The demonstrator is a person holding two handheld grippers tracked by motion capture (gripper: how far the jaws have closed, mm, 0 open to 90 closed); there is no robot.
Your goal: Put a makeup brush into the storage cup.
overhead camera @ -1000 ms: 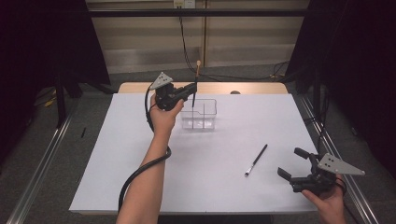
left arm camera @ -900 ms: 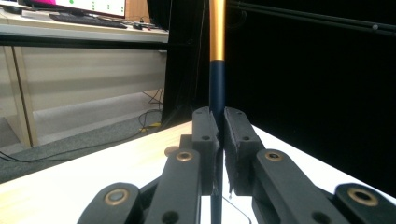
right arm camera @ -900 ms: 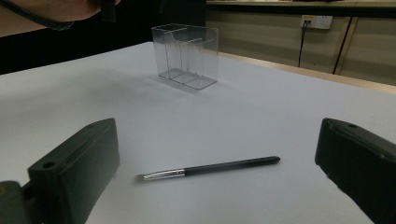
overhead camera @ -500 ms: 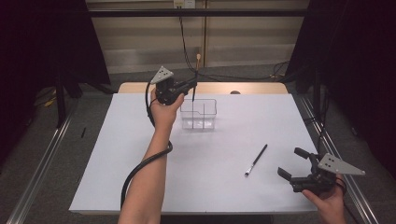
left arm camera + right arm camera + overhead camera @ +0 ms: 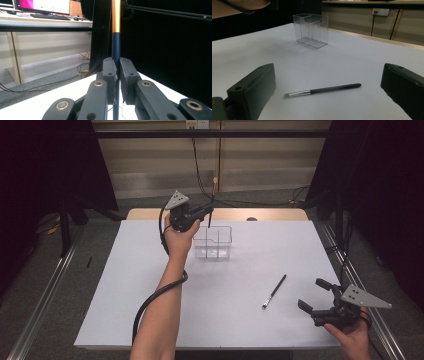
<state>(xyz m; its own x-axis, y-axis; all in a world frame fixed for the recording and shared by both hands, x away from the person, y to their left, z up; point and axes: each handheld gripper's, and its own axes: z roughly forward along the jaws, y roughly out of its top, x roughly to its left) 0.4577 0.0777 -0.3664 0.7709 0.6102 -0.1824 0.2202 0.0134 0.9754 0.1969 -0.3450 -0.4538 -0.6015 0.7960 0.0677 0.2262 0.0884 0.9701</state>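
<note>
My left gripper (image 5: 204, 212) is shut on a slim brush (image 5: 211, 205) and holds it upright over the back left part of a clear divided container (image 5: 214, 243). In the left gripper view the jaws (image 5: 116, 65) pinch the dark blue handle (image 5: 116, 45), which turns gold higher up. A second brush (image 5: 274, 291), black with a silver ferrule, lies on the white table to the right. My right gripper (image 5: 314, 296) stands open at the near right, just beyond that brush. The right gripper view shows this brush (image 5: 324, 90) lying between the wide-apart jaws (image 5: 329, 75), with the container (image 5: 312, 30) farther off.
A white sheet (image 5: 125, 290) covers the table, with a strip of wood (image 5: 270, 214) showing at the far edge. Cables (image 5: 200, 160) hang down behind the table. Metal rails (image 5: 45, 290) run along the floor on both sides.
My left gripper has risen slightly and shifted toward the far edge with the brush in it. The right gripper and the black brush have stayed put.
</note>
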